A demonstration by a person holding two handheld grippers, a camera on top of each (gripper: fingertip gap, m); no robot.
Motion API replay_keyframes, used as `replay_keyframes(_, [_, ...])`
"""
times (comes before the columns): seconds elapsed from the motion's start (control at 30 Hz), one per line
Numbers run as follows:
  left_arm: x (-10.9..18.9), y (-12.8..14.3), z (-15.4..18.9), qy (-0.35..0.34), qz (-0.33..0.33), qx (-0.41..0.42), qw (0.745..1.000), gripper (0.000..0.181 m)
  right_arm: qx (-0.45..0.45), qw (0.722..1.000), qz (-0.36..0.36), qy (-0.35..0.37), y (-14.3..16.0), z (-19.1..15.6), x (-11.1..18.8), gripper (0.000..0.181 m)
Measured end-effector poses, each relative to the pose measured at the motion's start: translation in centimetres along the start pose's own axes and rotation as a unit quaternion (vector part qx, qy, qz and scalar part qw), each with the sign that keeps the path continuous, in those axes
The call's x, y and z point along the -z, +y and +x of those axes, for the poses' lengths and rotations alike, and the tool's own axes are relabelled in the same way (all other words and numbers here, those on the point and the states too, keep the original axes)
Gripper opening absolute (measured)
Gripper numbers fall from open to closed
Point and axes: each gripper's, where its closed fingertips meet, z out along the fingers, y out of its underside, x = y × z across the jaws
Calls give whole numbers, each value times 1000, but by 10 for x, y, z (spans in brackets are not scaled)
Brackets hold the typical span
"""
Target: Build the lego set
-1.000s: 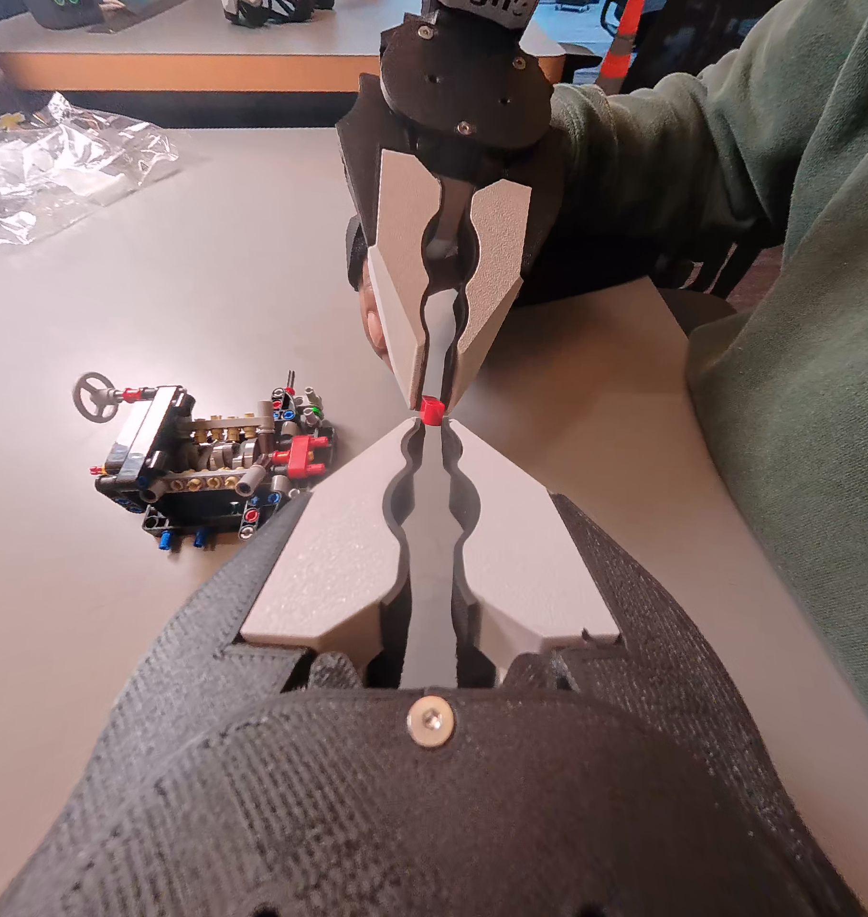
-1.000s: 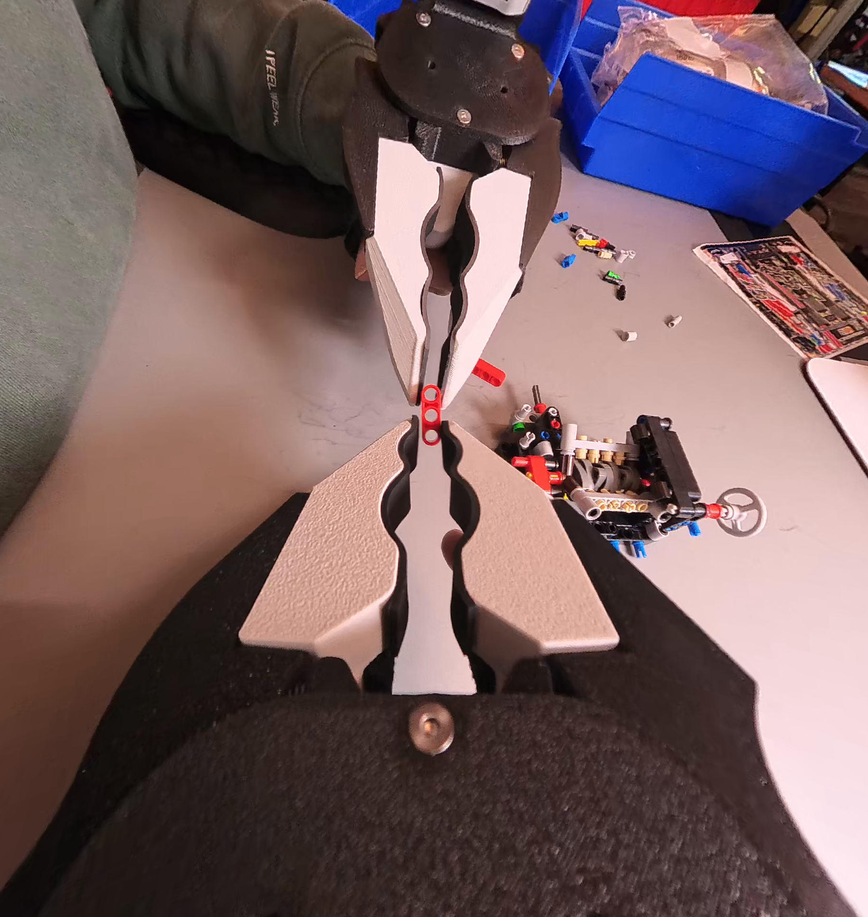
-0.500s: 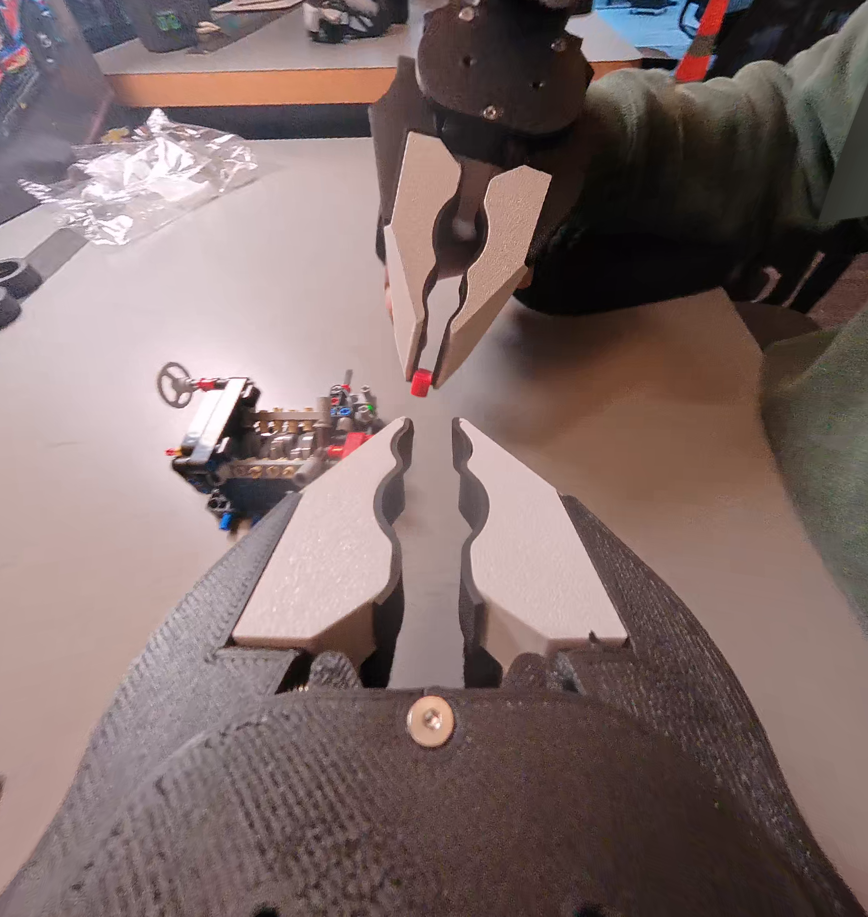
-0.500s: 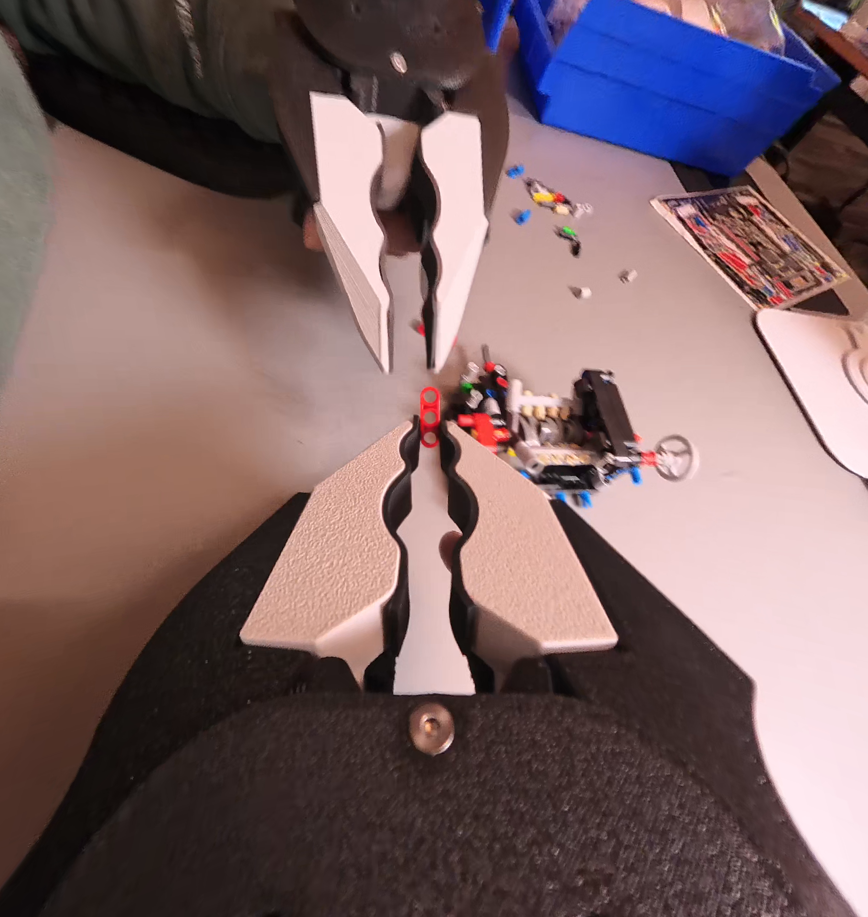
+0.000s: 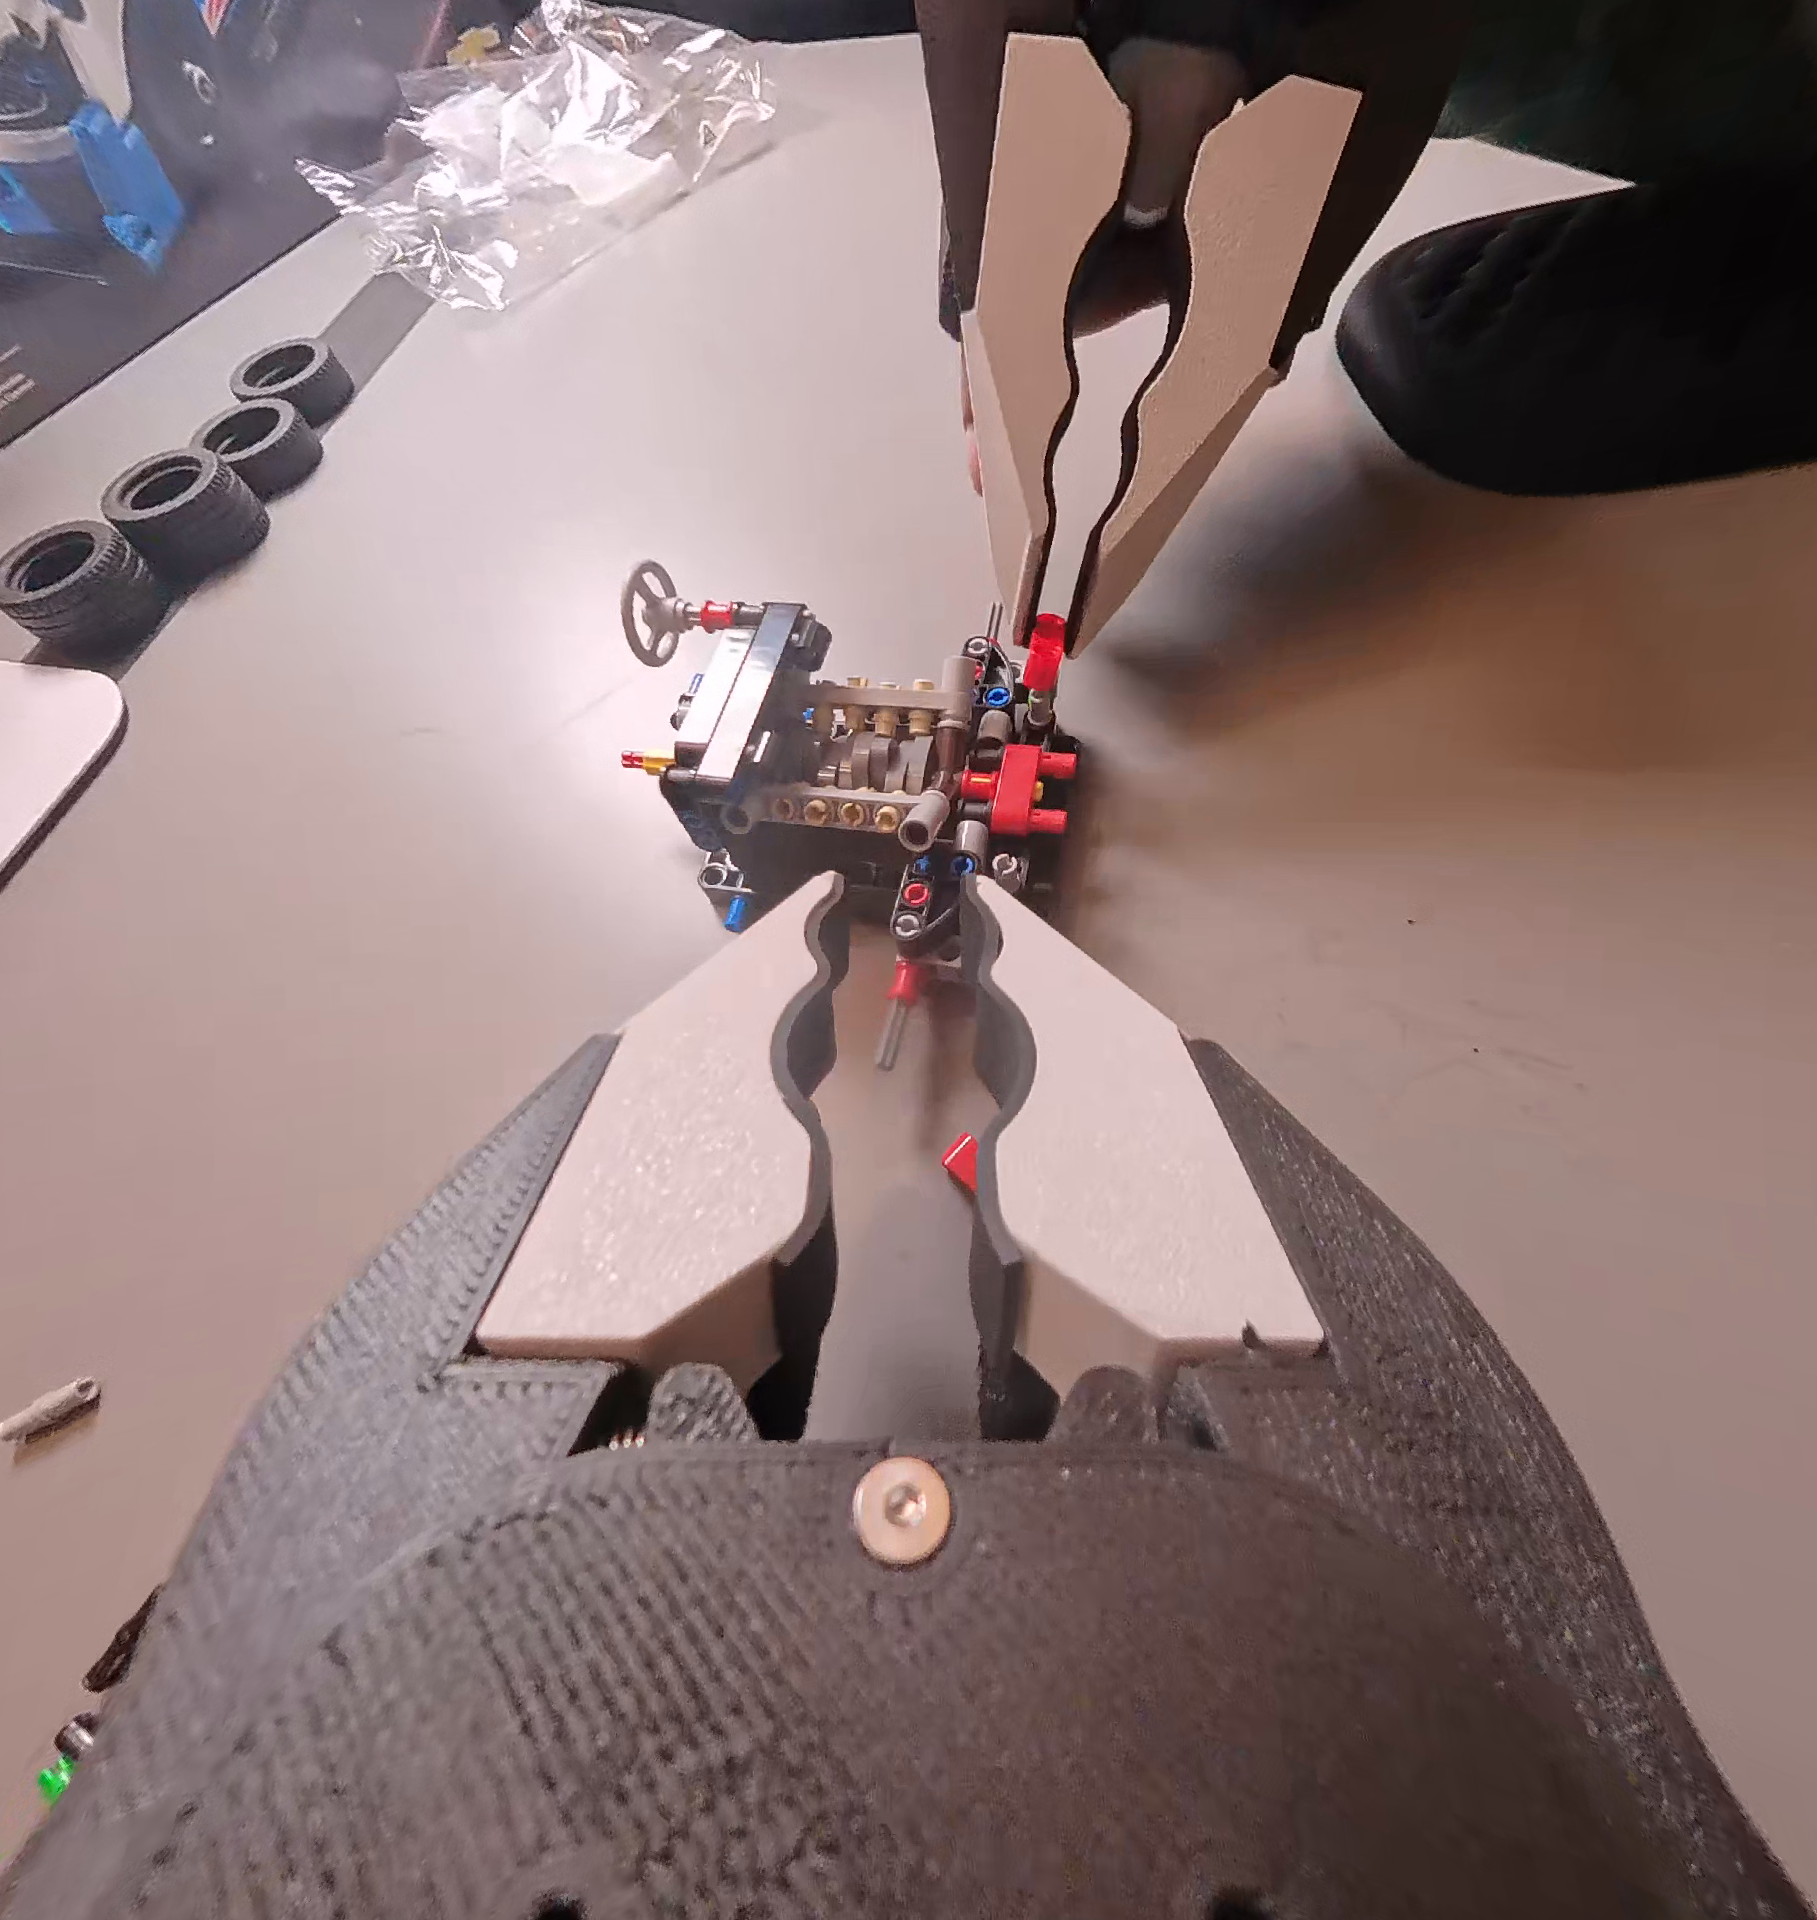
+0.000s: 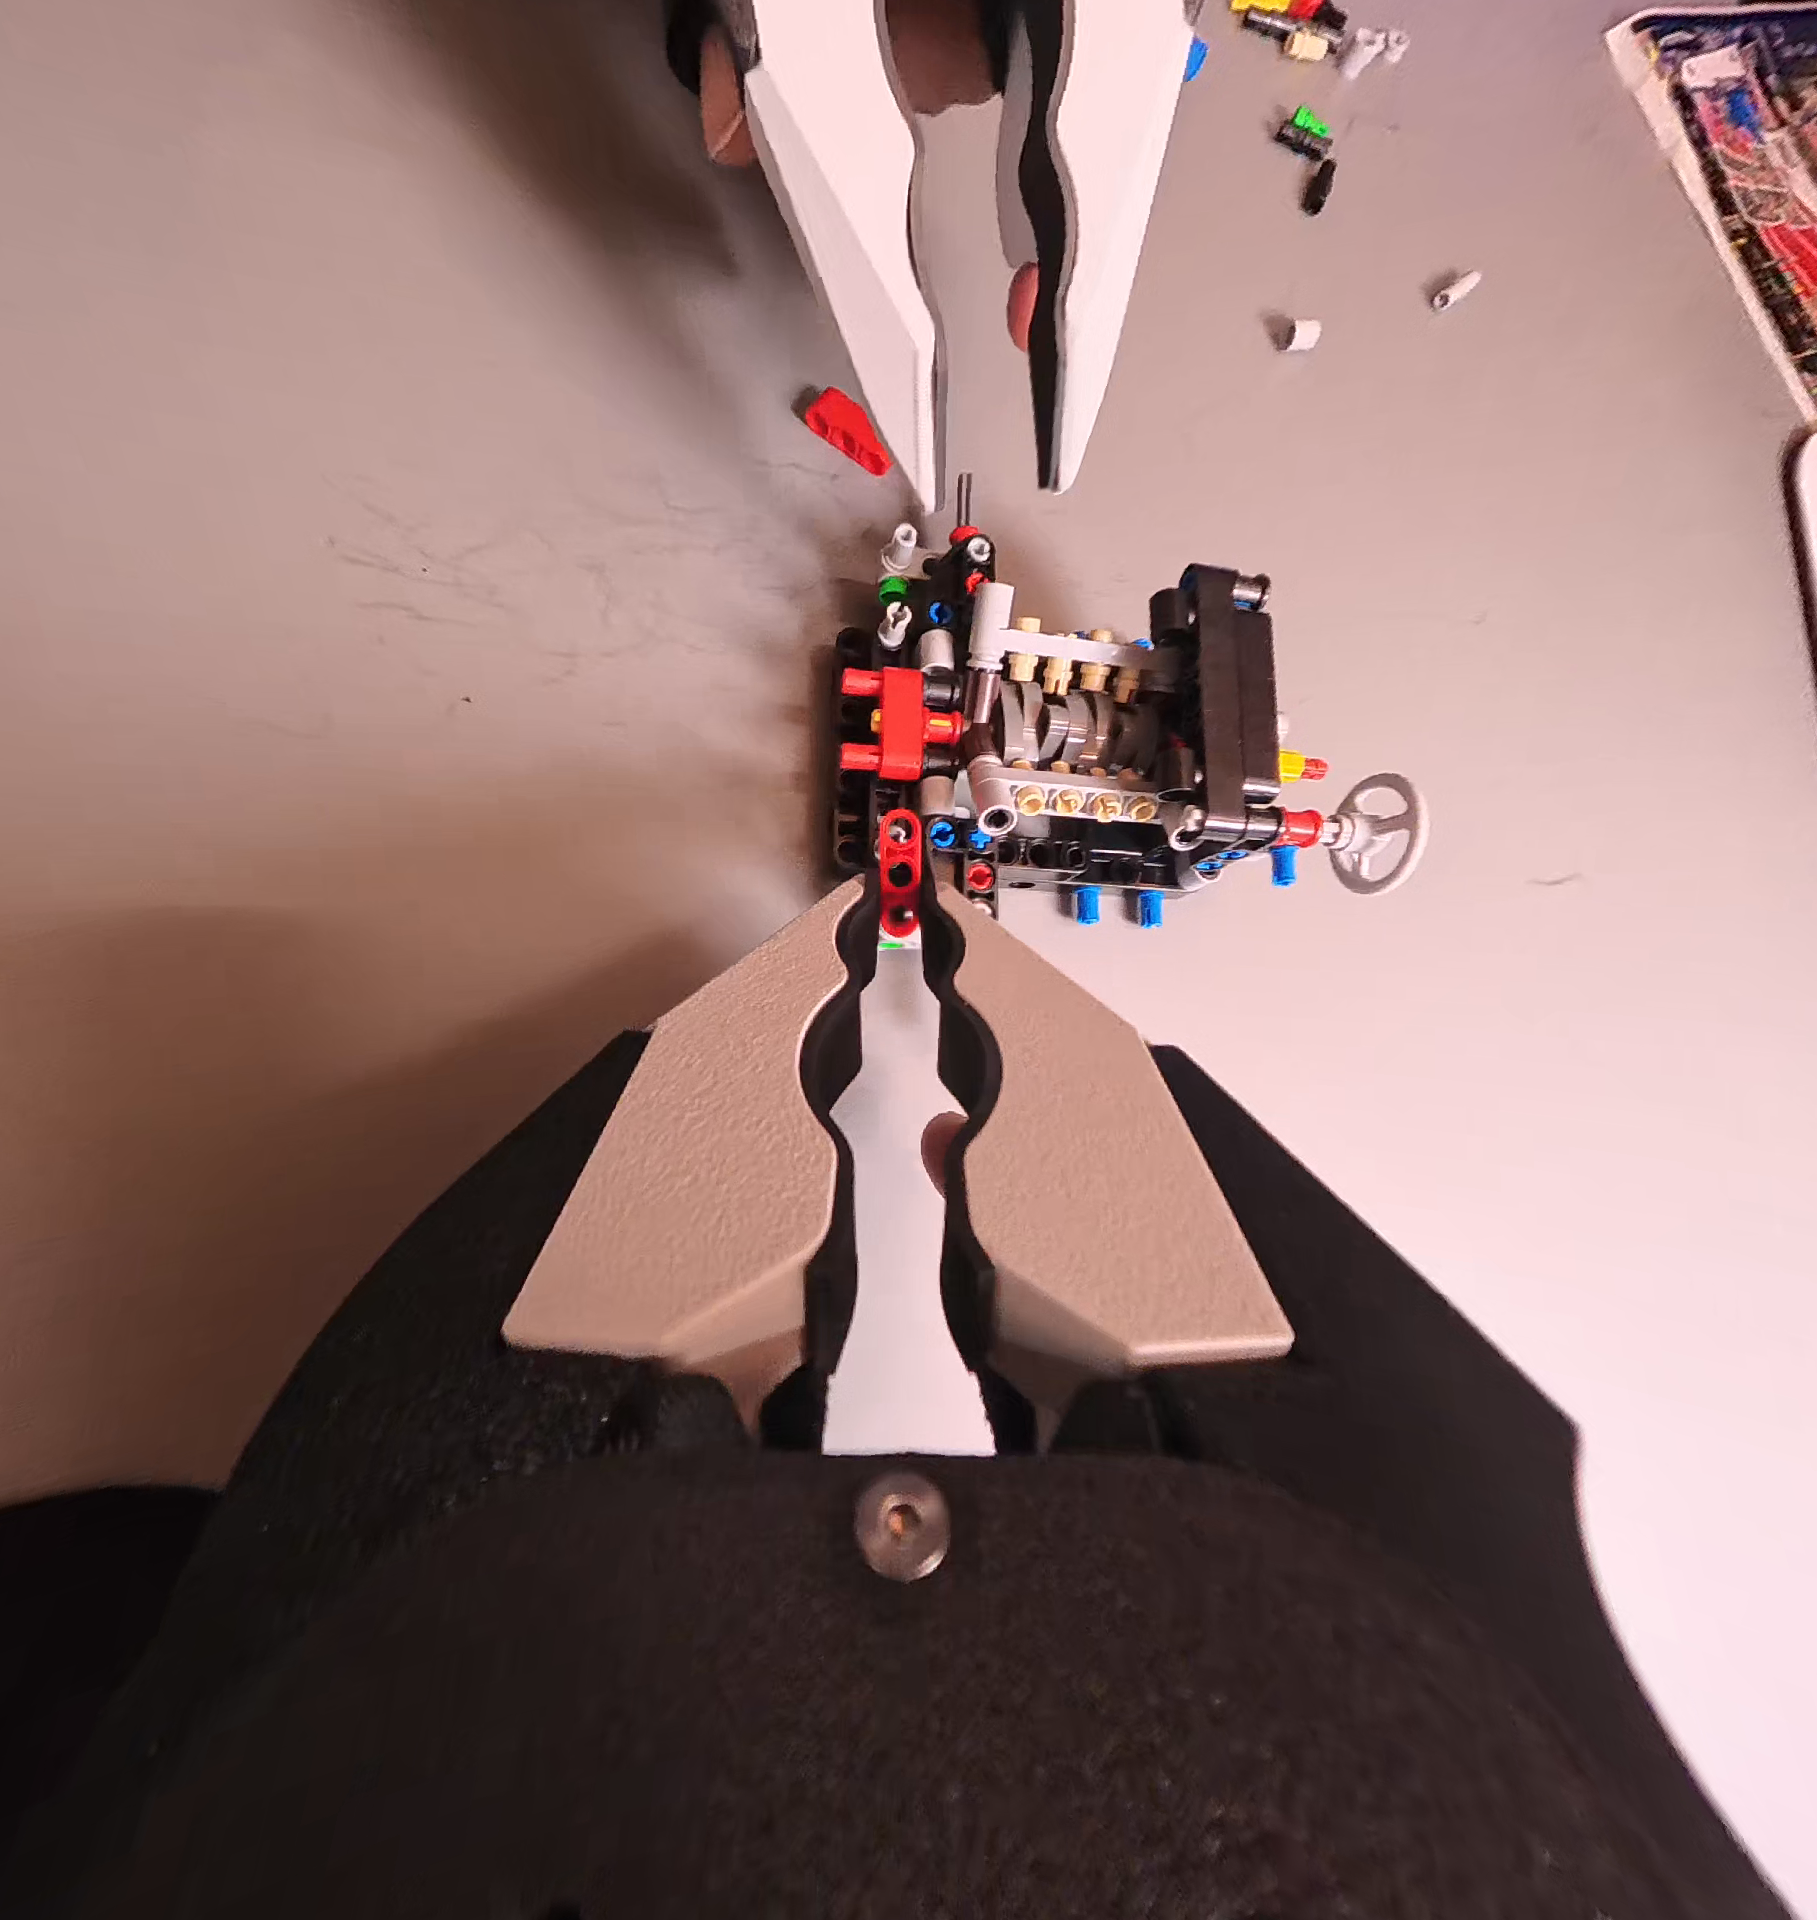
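Left wrist view: left gripper (image 5: 899,914) spread, nothing between its fingers, tips at the near edge of the lego chassis (image 5: 852,769) on the grey table (image 5: 364,831); a loose red-tipped axle (image 5: 899,1008) lies between the fingers; four black tyres (image 5: 166,488) well left of the chassis; clear plastic bag (image 5: 561,145) beyond it.

Right wrist view: right gripper (image 6: 899,914) clenched on a red three-hole beam (image 6: 899,871), beam touching the chassis's near corner; another red beam (image 6: 847,431) beyond the chassis; instruction booklet (image 6: 1756,177) far right.
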Motion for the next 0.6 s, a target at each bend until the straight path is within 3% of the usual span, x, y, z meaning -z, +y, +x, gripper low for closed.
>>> replay_keyframes(0.27, [-4,8,12,34,-24,-9,999,17,8,1000,-12,-3,0,0,1,6])
replay_keyframes(0.6, [-4,9,10,19,-30,-22,999,21,21,998,-51,-12,2,-1,-1,6])
